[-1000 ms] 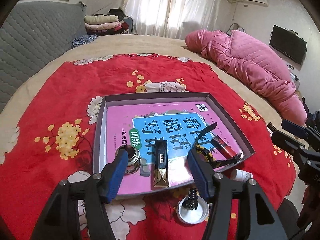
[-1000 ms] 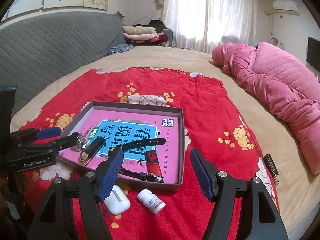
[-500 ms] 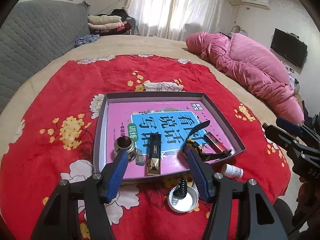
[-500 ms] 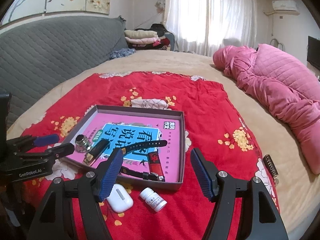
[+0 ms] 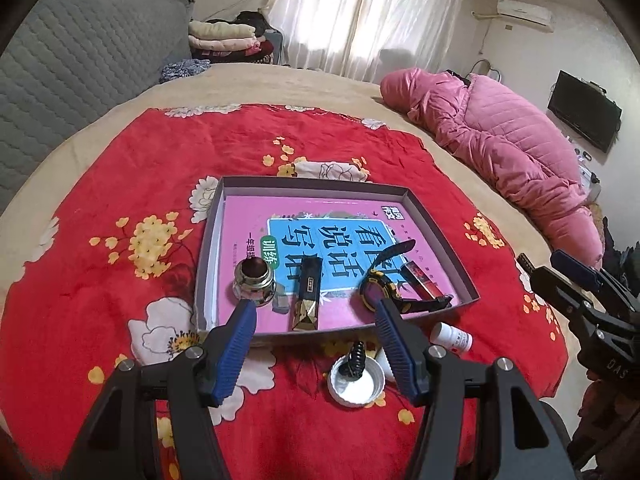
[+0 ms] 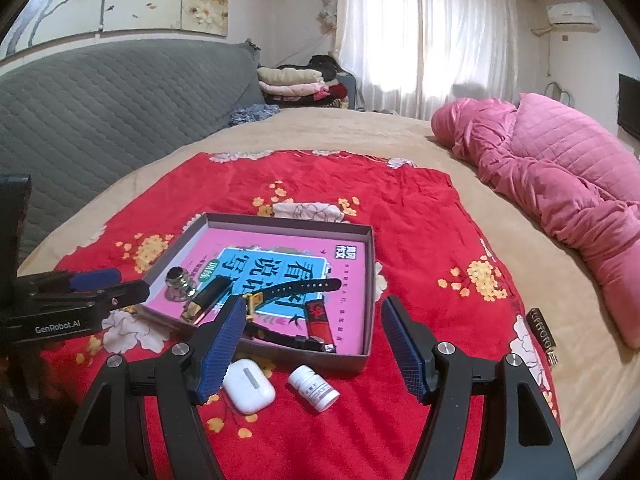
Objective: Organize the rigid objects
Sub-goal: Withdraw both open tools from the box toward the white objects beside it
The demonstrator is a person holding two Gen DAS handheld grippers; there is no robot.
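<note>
A shallow grey box [image 5: 208, 248] [image 6: 370, 264] lies on a red flowered cloth, with a pink and blue book [image 5: 320, 220] flat inside. On the book rest a glass ink bottle [image 5: 254, 280], a black and gold lighter [image 5: 307, 298], a black watch [image 5: 384, 280] and a red lighter [image 6: 319, 317]. In front of the box lie a white lid [image 5: 355, 382], a white earbud case [image 6: 249, 385] and a small white pill bottle [image 6: 314, 387]. My left gripper [image 5: 316, 344] hangs open over the box's near edge, holding nothing. Above the case and bottle, my right gripper [image 6: 312, 344] is also open.
The red cloth [image 5: 120, 200] covers a beige bed [image 6: 360, 132]. A pink quilted duvet [image 6: 560, 184] lies bunched along the right side. A grey padded headboard [image 6: 100, 96] stands at the left, with folded clothes [image 6: 296, 82] at the back. A small dark comb [image 6: 541, 330] lies at the cloth's right edge.
Both grippers have drawn back and up a little from the box, so the lid, case and pill bottle show more fully. Both stay open; no object has moved.
</note>
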